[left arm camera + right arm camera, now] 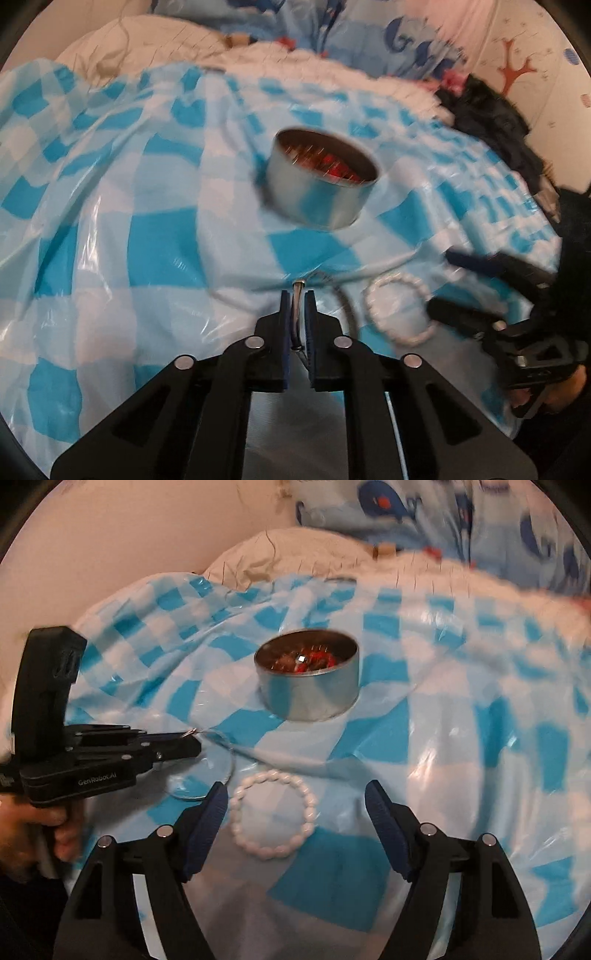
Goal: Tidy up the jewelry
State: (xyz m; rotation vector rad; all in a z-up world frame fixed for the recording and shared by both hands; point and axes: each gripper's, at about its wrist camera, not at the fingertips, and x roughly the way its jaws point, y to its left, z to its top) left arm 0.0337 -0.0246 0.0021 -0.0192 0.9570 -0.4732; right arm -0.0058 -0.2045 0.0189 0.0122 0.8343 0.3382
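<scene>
Jewelry sits in a round metal tin (308, 677) on the blue-and-white checked plastic sheet (461, 716), red beads and something shiny showing inside it. At about six o'clock from the tin lies a white bead bracelet (272, 814), framed by the wide-open right gripper (295, 805), whose fingers stand apart from it and hold nothing. At nine o'clock from the bracelet the left gripper (297, 295) has its jaws nearly shut on a thin metal bangle (212, 764), pinched at its clasp end.

Bed under blue-checked plastic sheet (461, 709), round metal tin (308, 686), white bead bracelet (271, 812)
</scene>
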